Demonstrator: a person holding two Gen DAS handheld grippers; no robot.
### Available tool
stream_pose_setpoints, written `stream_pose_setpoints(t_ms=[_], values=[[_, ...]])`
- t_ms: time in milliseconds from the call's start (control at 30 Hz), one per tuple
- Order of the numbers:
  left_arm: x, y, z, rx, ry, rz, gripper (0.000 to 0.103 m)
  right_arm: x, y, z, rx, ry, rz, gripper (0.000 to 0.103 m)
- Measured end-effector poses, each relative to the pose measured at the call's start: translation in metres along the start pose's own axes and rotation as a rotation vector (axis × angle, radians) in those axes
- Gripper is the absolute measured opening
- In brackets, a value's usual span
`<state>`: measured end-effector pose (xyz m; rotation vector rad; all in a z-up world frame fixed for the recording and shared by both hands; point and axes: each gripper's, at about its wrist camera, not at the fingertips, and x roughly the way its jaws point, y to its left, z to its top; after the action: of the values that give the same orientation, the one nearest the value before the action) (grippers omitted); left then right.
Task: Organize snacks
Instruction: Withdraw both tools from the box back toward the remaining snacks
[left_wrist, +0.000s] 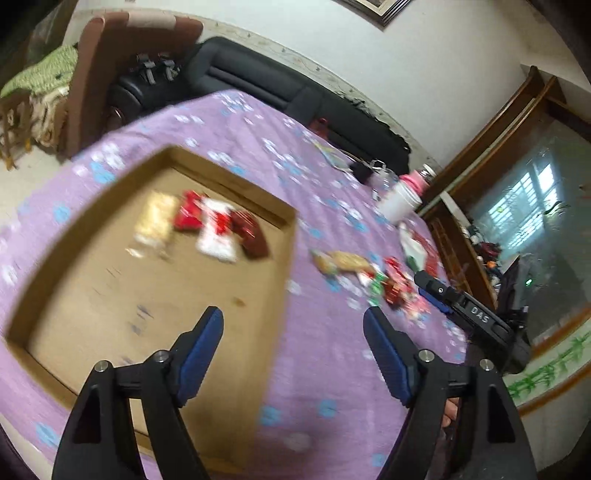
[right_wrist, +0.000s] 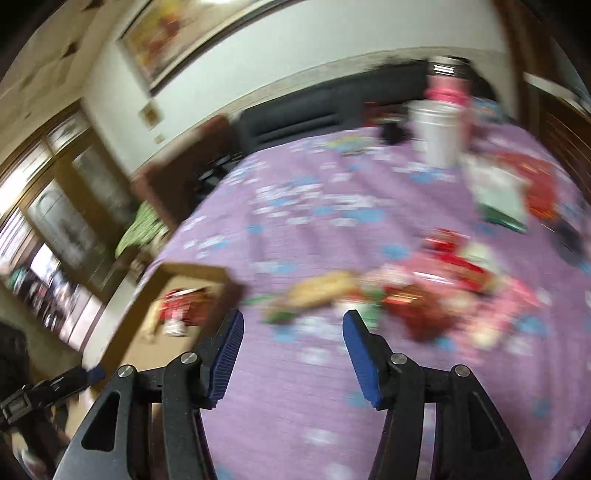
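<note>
Both tongs, left and right (marked "DAS"), gape empty above snacks.

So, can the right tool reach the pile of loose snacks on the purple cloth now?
Probably yes: the right tool is open and empty, and only bare cloth lies between it and the snack pile.

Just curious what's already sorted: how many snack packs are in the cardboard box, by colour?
Inside the box, as far as the blur allows:
Yellow packs: 1
Bright red packs: 1
White-and-red packs: 1
Dark red packs: 1
Total: 4
</note>
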<state>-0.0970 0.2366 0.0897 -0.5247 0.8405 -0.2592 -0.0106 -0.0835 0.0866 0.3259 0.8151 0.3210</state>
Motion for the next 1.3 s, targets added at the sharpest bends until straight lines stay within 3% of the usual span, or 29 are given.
stream_pose_setpoints(t_ms=[133, 267, 467, 633, 700, 733, 767, 800, 933, 1033, 1300], values=[[0.015, -0.022, -0.018, 0.006, 0.044, -0.031, 0.077, -0.014, -0.048, -0.005, 0.093, 0.002, -0.036, 0.06], [0.022, -0.035, -0.03, 0.042, 0.063, -0.016, 0.077, -0.005, -0.061, -0.01, 0.107, 0.024, -0.035, 0.06], [0.024, -0.037, -0.032, 0.058, 0.053, 0.026, 0.077, 0.044, -0.034, -0.012, 0.048, 0.093, -0.012, 0.06], [0.023, -0.038, -0.029, 0.104, 0.044, 0.044, 0.077, 0.076, -0.014, -0.009, -0.04, 0.091, -0.12, 0.06], [0.026, -0.042, -0.026, 0.14, 0.039, 0.058, 0.077, 0.082, -0.011, -0.011, -0.062, 0.081, -0.149, 0.055], [0.029, -0.045, -0.023, 0.157, 0.041, 0.063, 0.077, 0.084, -0.011, -0.012, -0.066, 0.081, -0.154, 0.042], [0.033, -0.048, -0.022, 0.171, 0.044, 0.067, 0.077, 0.088, -0.014, -0.013, -0.063, 0.091, -0.153, 0.02], [0.036, -0.051, -0.02, 0.185, 0.047, 0.072, 0.077, 0.09, -0.018, -0.014, -0.053, 0.104, -0.145, 0.016], [0.067, -0.073, -0.004, 0.294, 0.083, 0.125, 0.077, 0.082, -0.026, -0.014, -0.019, 0.098, -0.128, 0.014], [0.094, -0.085, 0.008, 0.343, 0.114, 0.165, 0.077, 0.069, -0.035, -0.015, 0.035, 0.1, -0.065, 0.01], [0.2, -0.132, 0.047, 0.576, 0.217, 0.174, 0.077, 0.057, -0.048, -0.012, 0.079, 0.084, 0.023, 0.01]])
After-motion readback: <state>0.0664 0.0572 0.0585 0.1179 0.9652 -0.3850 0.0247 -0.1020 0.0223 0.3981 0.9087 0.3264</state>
